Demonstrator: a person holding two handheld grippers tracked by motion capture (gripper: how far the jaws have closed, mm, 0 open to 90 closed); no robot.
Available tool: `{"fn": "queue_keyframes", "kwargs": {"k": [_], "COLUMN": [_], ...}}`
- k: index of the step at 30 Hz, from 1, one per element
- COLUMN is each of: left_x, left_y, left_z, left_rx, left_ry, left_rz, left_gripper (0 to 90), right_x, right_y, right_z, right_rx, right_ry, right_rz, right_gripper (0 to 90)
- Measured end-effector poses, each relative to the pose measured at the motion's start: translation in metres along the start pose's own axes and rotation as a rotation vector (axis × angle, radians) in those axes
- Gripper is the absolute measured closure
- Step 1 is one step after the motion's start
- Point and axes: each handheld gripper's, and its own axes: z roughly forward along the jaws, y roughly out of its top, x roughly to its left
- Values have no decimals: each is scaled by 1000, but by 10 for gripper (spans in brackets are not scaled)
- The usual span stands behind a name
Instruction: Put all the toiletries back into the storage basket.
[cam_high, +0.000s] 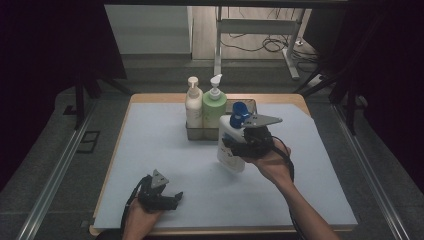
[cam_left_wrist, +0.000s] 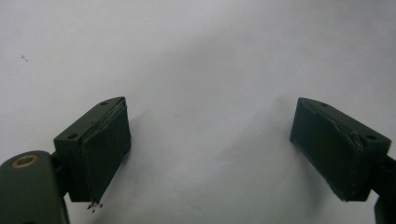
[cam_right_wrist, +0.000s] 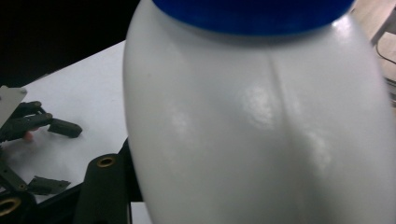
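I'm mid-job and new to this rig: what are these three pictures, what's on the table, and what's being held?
A person works with a hand-held two-jaw gripper in each hand. The high view looks down on the pale blue table mat. The other two come from cameras riding on each gripper.

At the mat's far edge stands a dark wire rack holding a cream pump bottle and a green pump bottle.

The right gripper is clamped on a white plastic bottle with a blue pump top, lifted in front of the rack; up close it is the big white body.

The left gripper rests near the mat's front edge, jaws wide open, nothing between its pads.
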Motion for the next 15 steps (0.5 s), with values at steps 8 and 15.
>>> {"fn": "queue_keyframes", "kwargs": {"k": [8, 15], "left_x": [0, 0], "left_y": [0, 0], "left_z": [0, 0], "left_rx": [0, 0], "left_ry": [0, 0], "left_rz": [0, -1], "left_gripper": [120, 120], "right_x": [-13, -25], "right_y": [6, 15], "right_z": [-12, -21], "right_rx": [-10, -19], "right_ry": [-29, -66], "right_rz": [12, 25], "right_gripper": [397, 398]}}
